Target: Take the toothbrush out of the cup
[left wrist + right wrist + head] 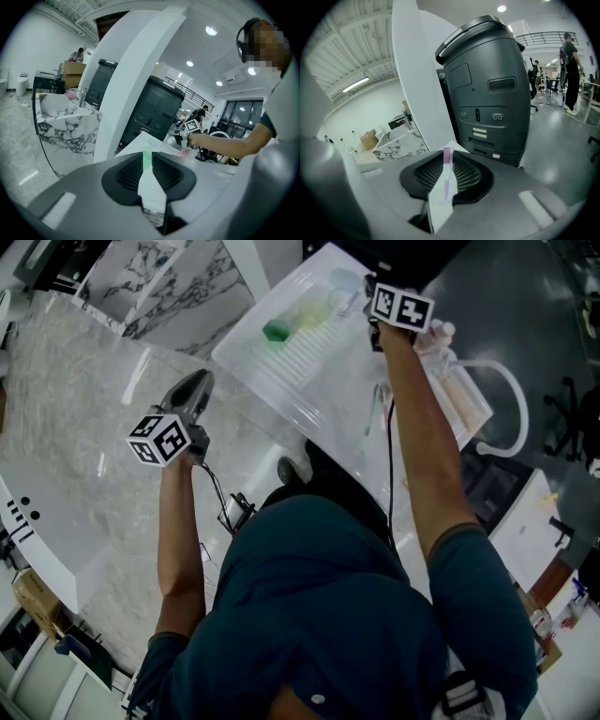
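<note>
The toothbrush (446, 180) is squeezed in the right gripper (449, 161), seemingly out of the cup (302, 317) beside it. The left gripper (147, 161) is kept loose, empty.

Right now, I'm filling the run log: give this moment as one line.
right gripper: jaws shut on toothbrush, over tray | left gripper: jaws slightly apart, empty

- On my head view the light is dim and cool, with glare streaking the white tray (281, 381) at upper centre.
- Both gripper views bend hard toward black corners, and their near foreground is soft.
- Ceiling lights (211, 31) blow out at upper right.
</note>
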